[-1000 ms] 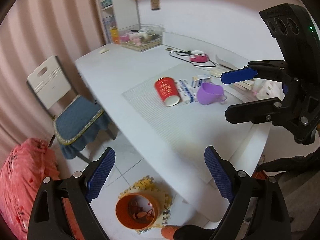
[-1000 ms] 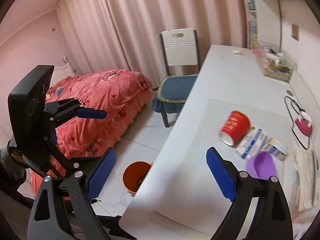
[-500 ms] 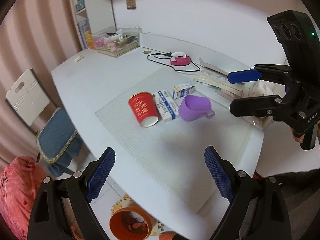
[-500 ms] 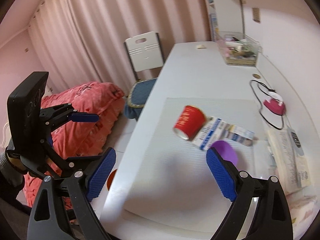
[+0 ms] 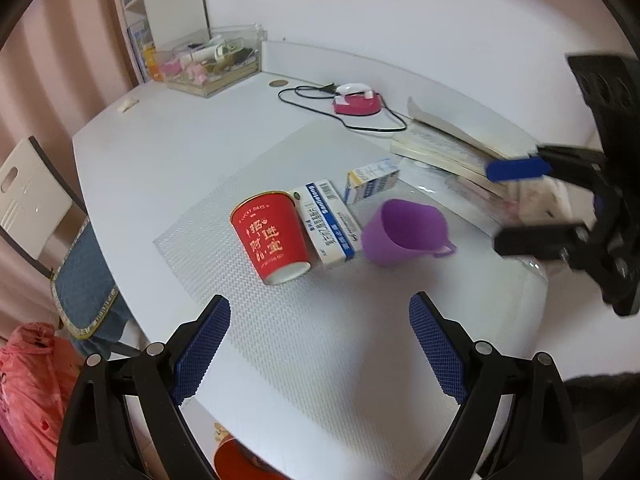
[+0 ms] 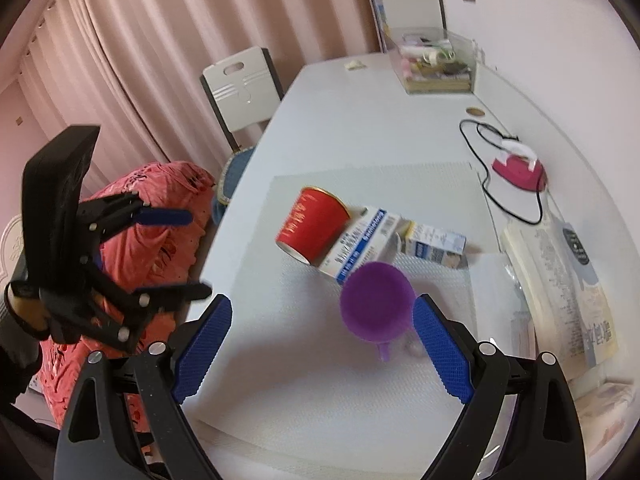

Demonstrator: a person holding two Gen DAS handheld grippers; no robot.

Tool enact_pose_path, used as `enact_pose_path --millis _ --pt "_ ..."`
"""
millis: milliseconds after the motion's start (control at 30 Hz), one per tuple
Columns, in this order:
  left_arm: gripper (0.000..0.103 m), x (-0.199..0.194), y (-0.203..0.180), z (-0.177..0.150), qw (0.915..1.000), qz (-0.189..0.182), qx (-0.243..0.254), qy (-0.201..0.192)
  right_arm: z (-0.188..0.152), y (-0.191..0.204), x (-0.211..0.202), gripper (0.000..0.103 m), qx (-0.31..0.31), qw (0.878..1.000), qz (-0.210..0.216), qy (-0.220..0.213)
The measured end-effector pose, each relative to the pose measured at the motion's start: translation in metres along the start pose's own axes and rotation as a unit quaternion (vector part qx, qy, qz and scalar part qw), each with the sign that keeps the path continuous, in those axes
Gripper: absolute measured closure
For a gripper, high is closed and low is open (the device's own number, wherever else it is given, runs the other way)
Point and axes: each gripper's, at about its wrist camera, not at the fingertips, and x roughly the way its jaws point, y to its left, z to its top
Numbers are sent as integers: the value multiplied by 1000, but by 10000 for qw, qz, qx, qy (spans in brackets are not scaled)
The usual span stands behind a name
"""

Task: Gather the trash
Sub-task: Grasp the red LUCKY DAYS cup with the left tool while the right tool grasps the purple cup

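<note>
Nothing collected yet: red cup (image 5: 274,237), two boxes, purple cup (image 6: 376,302) lie ahead on surface. Left tool (image 5: 320,354), right tool (image 6: 322,344) spread wide, empty.

A purple plastic cup (image 6: 376,306) lies between the right gripper's (image 6: 320,348) spread blue fingers; a red paper cup (image 6: 312,224) lies farther left.

Red paper cup (image 5: 273,237) on its side on textured mat (image 5: 280,332), gold print, open mouth toward desk's near edge. White-blue carton (image 5: 327,223) flat just beside it, touching. Smaller white-blue box (image 5: 372,180) just behind, one end flap open. Purple plastic cup (image 5: 404,233) with small handle tipped on side, beside carton. Orange bin (image 5: 240,462) on floor below desk edge, partly hidden.
</note>
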Motion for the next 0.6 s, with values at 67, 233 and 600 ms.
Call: enact_pose_path --millis 67,233,600 --pt "13 12 5 5 9999 -31 -103 52 -3 -6 9 13 0 9999 -69 85" --pt "13 45 14 17 9994 -3 -262 208 -7 -22 37 13 112 9994 -49 317" --pt "13 103 38 30 9972 4 -542 510 -10 -48 90 13 139 9977 -124 658"
